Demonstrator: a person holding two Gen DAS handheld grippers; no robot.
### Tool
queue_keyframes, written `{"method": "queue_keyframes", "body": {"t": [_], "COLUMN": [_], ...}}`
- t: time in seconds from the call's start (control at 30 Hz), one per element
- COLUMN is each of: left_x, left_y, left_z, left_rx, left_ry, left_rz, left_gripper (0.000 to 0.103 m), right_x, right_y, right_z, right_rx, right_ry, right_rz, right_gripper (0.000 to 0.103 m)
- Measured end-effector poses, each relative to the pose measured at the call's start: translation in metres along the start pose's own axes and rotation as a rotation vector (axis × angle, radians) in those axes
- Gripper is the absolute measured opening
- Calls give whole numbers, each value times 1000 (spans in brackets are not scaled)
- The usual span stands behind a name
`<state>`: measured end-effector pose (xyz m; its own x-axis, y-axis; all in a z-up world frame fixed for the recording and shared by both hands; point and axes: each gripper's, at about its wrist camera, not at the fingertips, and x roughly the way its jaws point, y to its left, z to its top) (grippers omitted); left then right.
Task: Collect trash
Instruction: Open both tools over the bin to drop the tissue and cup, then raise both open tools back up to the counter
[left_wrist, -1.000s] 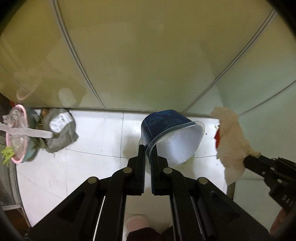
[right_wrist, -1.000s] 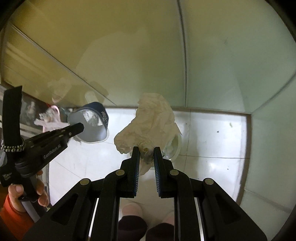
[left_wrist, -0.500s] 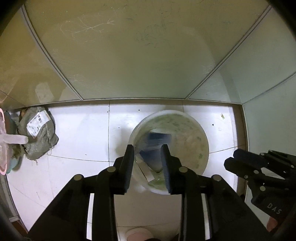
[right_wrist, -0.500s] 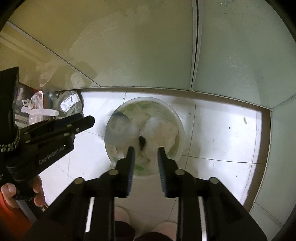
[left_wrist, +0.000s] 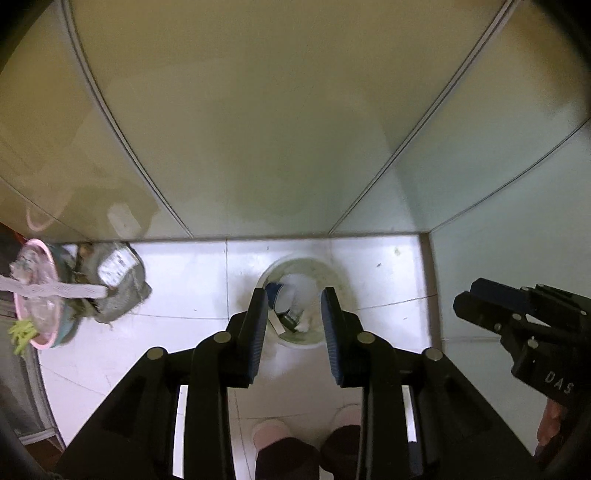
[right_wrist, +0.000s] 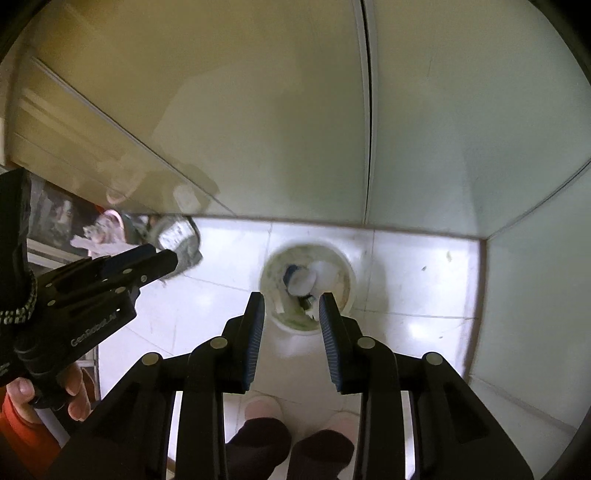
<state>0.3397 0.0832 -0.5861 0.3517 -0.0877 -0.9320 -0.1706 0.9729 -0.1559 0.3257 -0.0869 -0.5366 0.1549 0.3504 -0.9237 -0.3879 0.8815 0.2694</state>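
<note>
A round white trash bin stands on the white tiled floor in a corner. Inside it lie a dark blue cup and crumpled white tissue. My left gripper is open and empty, held high above the bin; it also shows at the left of the right wrist view. My right gripper is open and empty above the bin; it shows at the right of the left wrist view.
A grey crumpled bag with a white label lies on the floor at the left, next to a pink-rimmed bowl of scraps. Pale wall panels close the corner behind and to the right. The person's feet are below.
A second ago the left gripper held the blue cup and the right held the tissue. Both were let go into the bin. Both grippers opened wider and have risen away from the bin.
</note>
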Motion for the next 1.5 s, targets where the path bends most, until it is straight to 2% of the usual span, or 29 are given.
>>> {"method": "queue_keyframes", "body": {"t": [0.2, 0.43, 0.6, 0.67, 0.73, 0.83, 0.87, 0.9, 1.0, 1.1, 1.27, 1.5], "left_x": [-144, -318, -412, -444, -472, -502, -510, -516, -528, -532, -521, -494], "left_y": [-14, -19, -16, -16, -12, -1, 0, 0, -2, -6, -23, -56], "left_z": [39, 75, 85, 90, 93, 92, 93, 94, 102, 114, 145, 226], "left_rx": [2, 8, 17, 24, 27, 31, 32, 32, 39, 54, 70, 47], "left_ry": [-113, -326, -487, -547, -607, -681, -702, -723, -770, -803, -830, -810], "left_rz": [-16, -48, -63, -60, -53, -54, -45, -33, -1, 11, 39, 62], "left_gripper": [28, 28, 43, 46, 48, 67, 75, 83, 96, 97, 102, 102], "right_x": [-121, -266, -348, -370, -390, -419, -426, -434, -448, -455, -459, -458], "right_y": [38, 91, 126, 138, 149, 159, 162, 164, 162, 152, 128, 75], "right_z": [28, 53, 59, 56, 54, 50, 50, 49, 53, 64, 91, 162], "right_rx": [-20, -61, -107, -110, -117, -125, -125, -124, -109, -89, -63, -75], "right_ry": [-102, -297, -442, -489, -542, -625, -647, -671, -729, -769, -793, -777], "right_rz": [-13, -40, -84, -100, -120, -156, -164, -173, -208, -241, -244, -222], "right_gripper": [28, 28, 29, 33, 42, 55, 58, 64, 79, 82, 82, 82]}}
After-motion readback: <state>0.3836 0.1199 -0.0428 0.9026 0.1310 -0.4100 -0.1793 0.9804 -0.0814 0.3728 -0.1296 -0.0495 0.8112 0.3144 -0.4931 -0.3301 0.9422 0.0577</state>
